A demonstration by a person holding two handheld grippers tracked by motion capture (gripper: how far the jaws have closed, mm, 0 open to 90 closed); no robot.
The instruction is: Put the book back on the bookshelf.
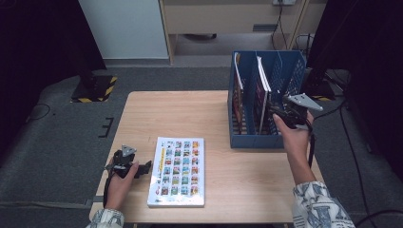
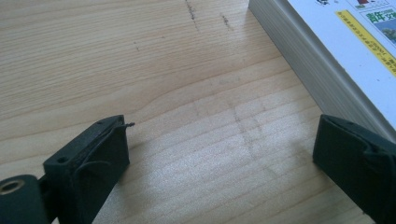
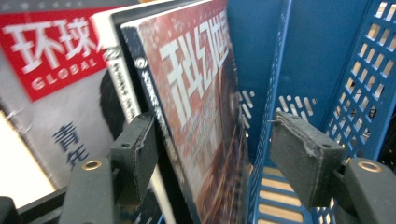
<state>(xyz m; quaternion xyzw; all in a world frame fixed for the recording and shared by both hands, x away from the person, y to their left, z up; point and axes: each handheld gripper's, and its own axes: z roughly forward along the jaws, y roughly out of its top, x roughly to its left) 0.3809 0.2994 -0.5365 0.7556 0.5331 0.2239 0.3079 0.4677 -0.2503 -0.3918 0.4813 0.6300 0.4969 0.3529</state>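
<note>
Right gripper (image 3: pixel 210 154) has its fingers parted around the red magazine (image 3: pixel 201 107), which stands filed in the blue rack (image 1: pixel 266 137), unpinched, while the left gripper (image 2: pixel 219 168) waits wide open and empty on the counter (image 2: pixel 140 60) beside the book (image 1: pixel 178 171).

Light wood surface (image 1: pixel 190 114), grain and faint scuffs showing close up. Grey carpet floor (image 1: pixel 57 156) around it. A black-and-yellow striped base plate (image 1: pixel 95 89) on the floor beyond the surface's far left corner. Pale panel (image 1: pixel 124 28) at the back, wooden furniture (image 1: pixel 228 19) beside it with cables hanging. Dark curtains on both sides. Black cable (image 1: pixel 354 156) trails on the floor at right.
</note>
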